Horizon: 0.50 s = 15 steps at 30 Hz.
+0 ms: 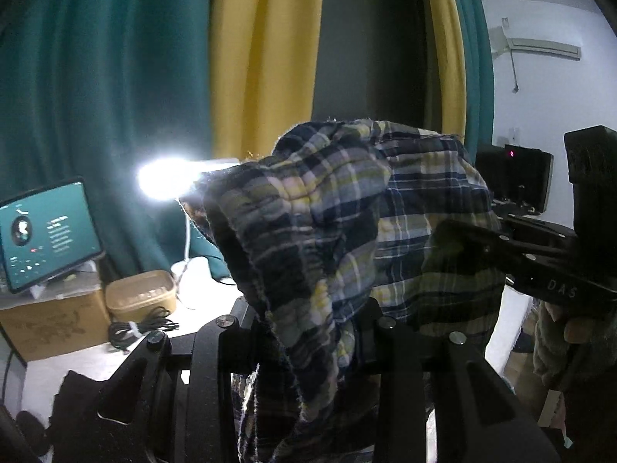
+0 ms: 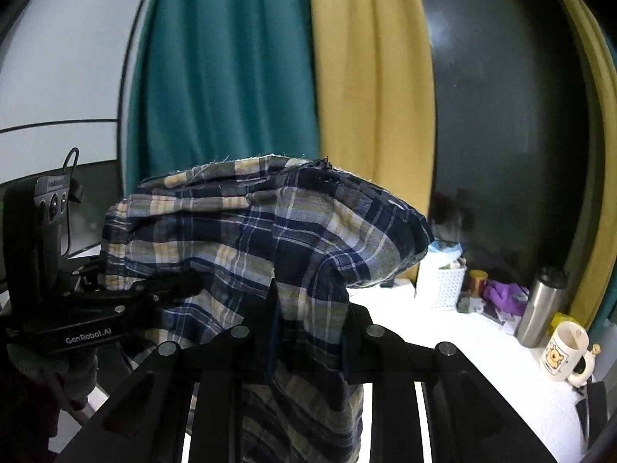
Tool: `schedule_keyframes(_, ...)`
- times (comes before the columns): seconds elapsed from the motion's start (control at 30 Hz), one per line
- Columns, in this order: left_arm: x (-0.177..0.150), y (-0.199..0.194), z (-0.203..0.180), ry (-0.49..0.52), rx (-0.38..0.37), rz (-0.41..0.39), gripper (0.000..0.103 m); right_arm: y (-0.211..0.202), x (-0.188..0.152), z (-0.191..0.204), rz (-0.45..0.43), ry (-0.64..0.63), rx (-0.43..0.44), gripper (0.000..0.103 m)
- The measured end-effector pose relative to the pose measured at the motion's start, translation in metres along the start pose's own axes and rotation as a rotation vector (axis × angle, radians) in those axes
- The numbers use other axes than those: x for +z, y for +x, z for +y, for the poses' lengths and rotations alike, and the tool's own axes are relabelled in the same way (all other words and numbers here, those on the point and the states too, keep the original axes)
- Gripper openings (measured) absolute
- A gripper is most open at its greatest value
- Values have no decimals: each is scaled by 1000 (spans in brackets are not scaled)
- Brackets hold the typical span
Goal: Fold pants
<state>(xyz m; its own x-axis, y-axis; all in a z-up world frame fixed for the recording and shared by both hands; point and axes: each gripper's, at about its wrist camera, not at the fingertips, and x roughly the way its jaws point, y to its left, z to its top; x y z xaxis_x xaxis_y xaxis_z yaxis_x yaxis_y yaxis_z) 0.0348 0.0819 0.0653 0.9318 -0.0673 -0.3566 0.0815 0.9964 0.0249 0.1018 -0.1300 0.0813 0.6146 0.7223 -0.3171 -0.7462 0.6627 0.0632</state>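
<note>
Pants (image 1: 347,208) held aloft, bunched between both tongs. Left tongs (image 1: 308,332) clamped on plaid edge; right tongs (image 2: 308,328) likewise, narrow. Cloth judged light, limp, prone to sag. Waistband probably gripped; better held at corners.

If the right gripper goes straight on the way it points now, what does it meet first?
The plaid pants bunched before the right gripper, which it already grips. Beyond them, probably the yellow curtain, though depth is unclear.
</note>
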Motion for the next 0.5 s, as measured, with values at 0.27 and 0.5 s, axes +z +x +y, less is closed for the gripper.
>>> schedule_keyframes(0.27,-15,-27,30,14,48,7,33,3,-2,33,6,4,55,24)
schedule_keyframes(0.5,-31,-41,51,13,104,60,33,35,-17,56,76,22,133,24)
